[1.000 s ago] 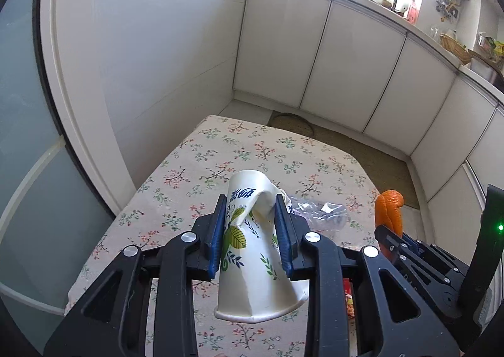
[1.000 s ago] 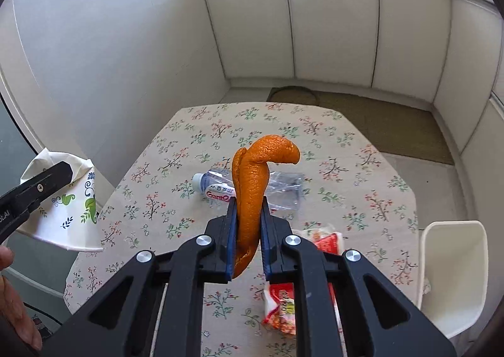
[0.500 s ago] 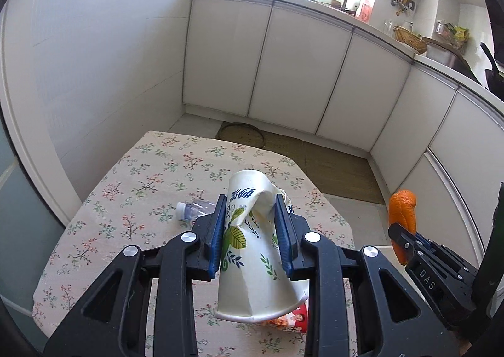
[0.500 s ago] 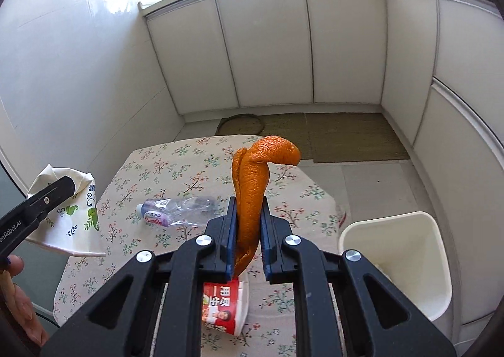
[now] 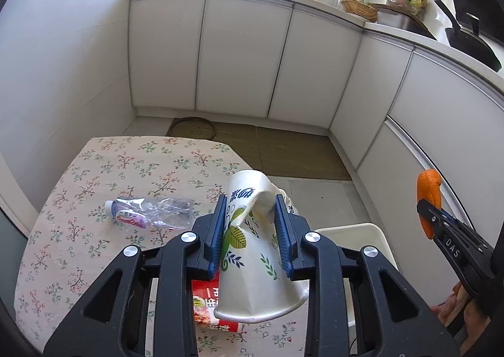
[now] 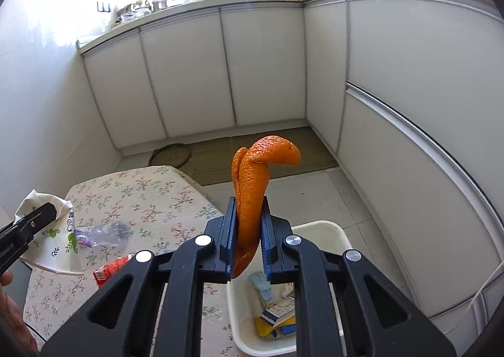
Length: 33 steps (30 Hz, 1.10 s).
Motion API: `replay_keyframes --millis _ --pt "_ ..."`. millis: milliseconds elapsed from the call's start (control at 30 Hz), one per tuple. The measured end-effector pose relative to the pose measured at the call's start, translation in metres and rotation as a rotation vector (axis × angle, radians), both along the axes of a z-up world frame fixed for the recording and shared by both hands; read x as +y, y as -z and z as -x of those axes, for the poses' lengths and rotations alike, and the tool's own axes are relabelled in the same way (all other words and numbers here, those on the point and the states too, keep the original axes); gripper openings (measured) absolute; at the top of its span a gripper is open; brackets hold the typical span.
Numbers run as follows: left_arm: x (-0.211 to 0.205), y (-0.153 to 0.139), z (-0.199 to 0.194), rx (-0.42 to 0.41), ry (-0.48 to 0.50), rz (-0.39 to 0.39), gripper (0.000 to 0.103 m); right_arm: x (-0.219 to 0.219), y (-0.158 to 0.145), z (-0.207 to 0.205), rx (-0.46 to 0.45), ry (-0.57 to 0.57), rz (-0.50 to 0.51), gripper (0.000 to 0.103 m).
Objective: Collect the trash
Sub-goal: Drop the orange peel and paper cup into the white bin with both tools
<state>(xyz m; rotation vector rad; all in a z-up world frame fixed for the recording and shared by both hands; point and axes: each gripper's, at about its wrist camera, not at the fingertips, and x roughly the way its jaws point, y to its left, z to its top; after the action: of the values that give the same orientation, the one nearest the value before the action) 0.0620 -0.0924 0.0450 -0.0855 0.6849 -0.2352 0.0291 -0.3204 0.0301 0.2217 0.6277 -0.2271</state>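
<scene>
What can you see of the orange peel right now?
The orange peel is one long curled strip, bright and pitted, its top end hooked over to the right. It stands roughly upright, pinched between the blue pads of the right tool, with its lower end hanging below them. It touches nothing else and hangs above the near edge of the white bin.

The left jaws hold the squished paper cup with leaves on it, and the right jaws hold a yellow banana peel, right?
Almost. The left gripper does hold the crushed white paper cup with green leaves, but the right gripper holds an orange peel, not a banana peel. The right wrist view shows it.
</scene>
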Motion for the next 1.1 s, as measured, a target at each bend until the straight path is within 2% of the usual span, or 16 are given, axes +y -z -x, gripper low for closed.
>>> replay_keyframes --millis 100,200,233,267,400,467,567,667,767,900,1100 --pt "-0.019 0.006 0.0 0.005 0.036 0.001 0.028 -0.026 0.013 0.003 0.017 0.042 -0.034 0.016" --pt "-0.039 0.012 -0.001 0.011 0.07 -0.001 0.028 -0.043 0.024 0.004 0.034 0.079 -0.065 0.023" --pt "-0.046 0.014 -0.003 0.019 0.083 0.004 0.028 -0.048 0.025 0.005 0.033 0.091 -0.068 0.028" --pt "-0.053 0.016 -0.004 0.026 0.094 0.013 0.028 -0.053 0.025 0.007 0.024 0.102 -0.069 0.039" --pt "-0.077 0.022 -0.007 0.053 0.147 0.054 0.028 -0.068 0.019 0.021 -0.02 0.181 -0.034 0.063" --pt "-0.091 0.026 -0.008 0.066 0.176 0.066 0.028 -0.078 0.017 0.029 -0.042 0.237 -0.014 0.08" --pt "-0.111 0.036 -0.007 0.086 0.223 0.075 0.028 -0.095 0.015 0.043 -0.074 0.347 0.044 0.092" --pt "-0.129 0.045 -0.009 0.11 0.252 0.089 0.028 -0.111 0.015 0.052 -0.073 0.455 0.104 0.095" --pt "-0.143 0.055 -0.011 0.143 0.276 0.106 0.028 -0.128 0.019 0.058 -0.051 0.507 0.106 0.096" --pt "-0.158 0.066 -0.012 0.166 0.31 0.112 0.029 -0.145 0.026 0.06 -0.015 0.534 0.08 0.096" --pt "-0.17 0.074 -0.015 0.192 0.334 0.12 0.03 -0.141 0.027 0.058 -0.008 0.527 0.104 0.096"
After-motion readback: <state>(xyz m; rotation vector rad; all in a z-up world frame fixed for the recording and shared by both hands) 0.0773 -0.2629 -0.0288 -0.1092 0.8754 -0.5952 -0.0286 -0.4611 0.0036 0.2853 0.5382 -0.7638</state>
